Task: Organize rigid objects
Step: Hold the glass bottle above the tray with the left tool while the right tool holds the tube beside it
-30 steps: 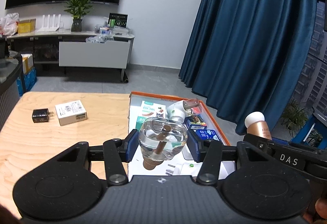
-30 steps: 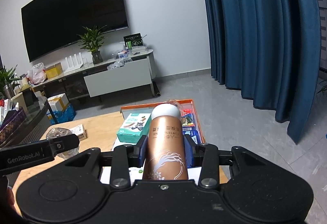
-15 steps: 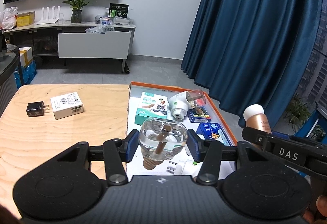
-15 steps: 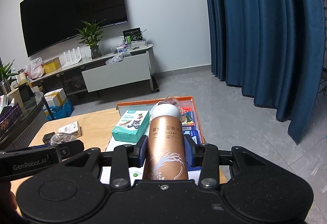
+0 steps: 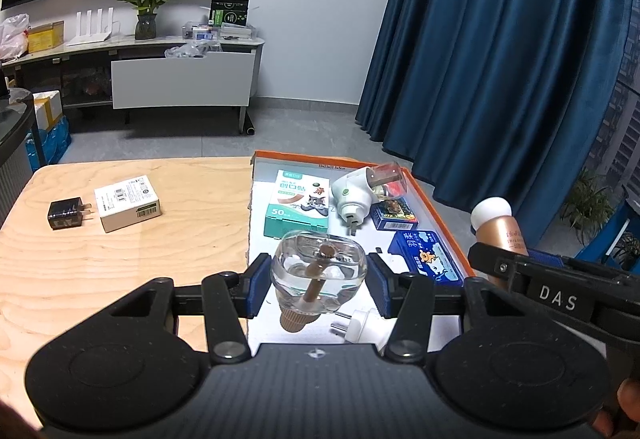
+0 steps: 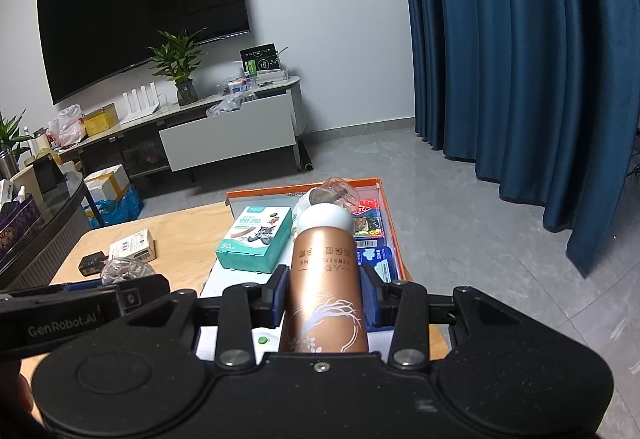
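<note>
Both loaded for drop-off: left tool (image 5: pixel 318 279) clamped on clear refill bottle (image 5: pixel 318 273), right tool (image 6: pixel 324 297) clamped on copper bottle (image 6: pixel 325 279), both held over orange tray (image 5: pixel 434 205) on desk (image 5: pixel 120 259).

"DAS" on right tool (image 5: pixel 556 297) ("GenRobot.AI" on left tool (image 6: pixel 64 325)); "50" on teal box (image 5: pixel 297 205).

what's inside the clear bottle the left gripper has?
Inside the clear bottle, held by the left gripper: clear liquid and a brown wick rod running to its brown cap.
</note>
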The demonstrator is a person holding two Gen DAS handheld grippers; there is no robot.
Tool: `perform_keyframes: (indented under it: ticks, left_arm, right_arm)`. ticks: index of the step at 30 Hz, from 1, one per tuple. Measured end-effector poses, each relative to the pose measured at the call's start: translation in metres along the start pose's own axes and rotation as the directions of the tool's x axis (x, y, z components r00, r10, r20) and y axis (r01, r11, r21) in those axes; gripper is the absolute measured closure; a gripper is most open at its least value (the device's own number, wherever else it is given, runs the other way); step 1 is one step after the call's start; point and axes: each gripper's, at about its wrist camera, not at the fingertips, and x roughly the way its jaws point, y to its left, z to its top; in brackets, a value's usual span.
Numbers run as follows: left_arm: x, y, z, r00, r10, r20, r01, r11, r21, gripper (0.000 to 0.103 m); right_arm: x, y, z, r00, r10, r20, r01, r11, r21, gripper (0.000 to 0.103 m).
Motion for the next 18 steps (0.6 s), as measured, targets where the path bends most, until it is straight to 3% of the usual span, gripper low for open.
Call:
perform_keyframes:
  ticks: [18]
  left_arm:
    - [0.017, 0.002, 0.002, 1.000, 0.001, -0.031, -0.001, 1.000, 0.000, 0.051]
  right_arm:
    - [0.023, 0.001, 0.000, 0.999, -0.006, -0.048, 0.006, 1.000, -0.001, 0.057]
